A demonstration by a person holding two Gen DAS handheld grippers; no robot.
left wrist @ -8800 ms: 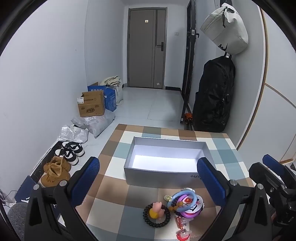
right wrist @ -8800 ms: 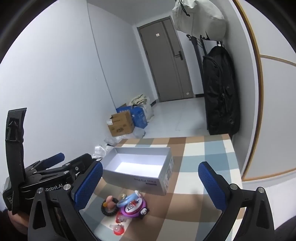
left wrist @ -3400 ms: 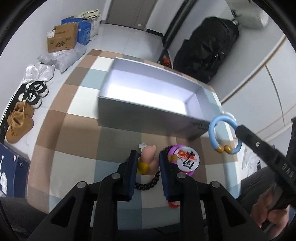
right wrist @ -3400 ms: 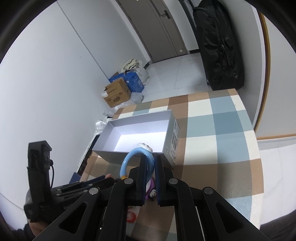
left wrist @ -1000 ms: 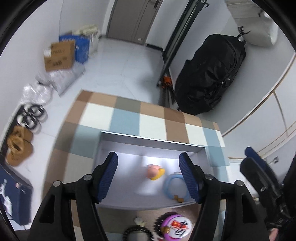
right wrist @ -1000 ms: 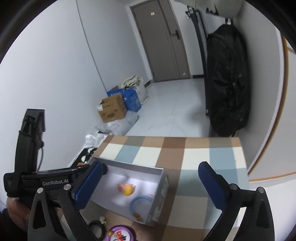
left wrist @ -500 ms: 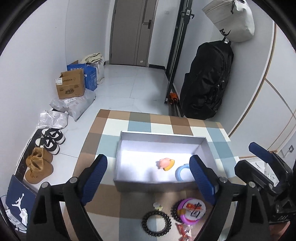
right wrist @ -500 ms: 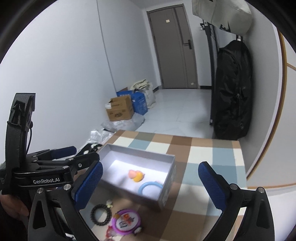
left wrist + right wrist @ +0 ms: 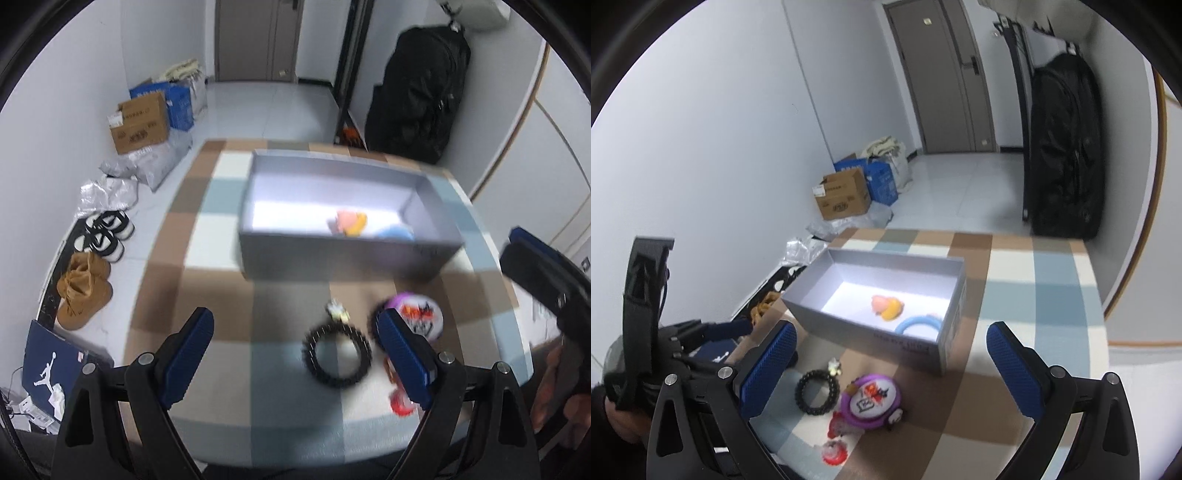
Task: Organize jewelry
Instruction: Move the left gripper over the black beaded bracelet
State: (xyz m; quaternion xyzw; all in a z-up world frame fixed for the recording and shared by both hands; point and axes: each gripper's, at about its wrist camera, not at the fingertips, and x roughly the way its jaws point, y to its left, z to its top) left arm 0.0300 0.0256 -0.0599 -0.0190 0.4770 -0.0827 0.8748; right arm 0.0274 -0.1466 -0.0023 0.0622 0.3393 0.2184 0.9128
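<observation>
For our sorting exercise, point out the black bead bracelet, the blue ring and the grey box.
Black bead bracelet (image 9: 817,393), right wrist view, its left arc.
Blue ring (image 9: 918,324), right wrist view, its top arc.
Grey box (image 9: 886,345), right wrist view, near outer wall.

Blue ring (image 9: 397,232) half hidden behind blurred grey box (image 9: 343,254) wall.

A checked surface (image 9: 207,280) of brown, blue and cream squares fills the middle of both views. On it stands an open grey box (image 9: 347,254) toward the upper centre. In front of the box, lower in frame, lie a black beaded bracelet (image 9: 337,355), a round purple disc (image 9: 868,401) just beside it, and small red trinkets (image 9: 834,451) nearest the bottom edge
</observation>
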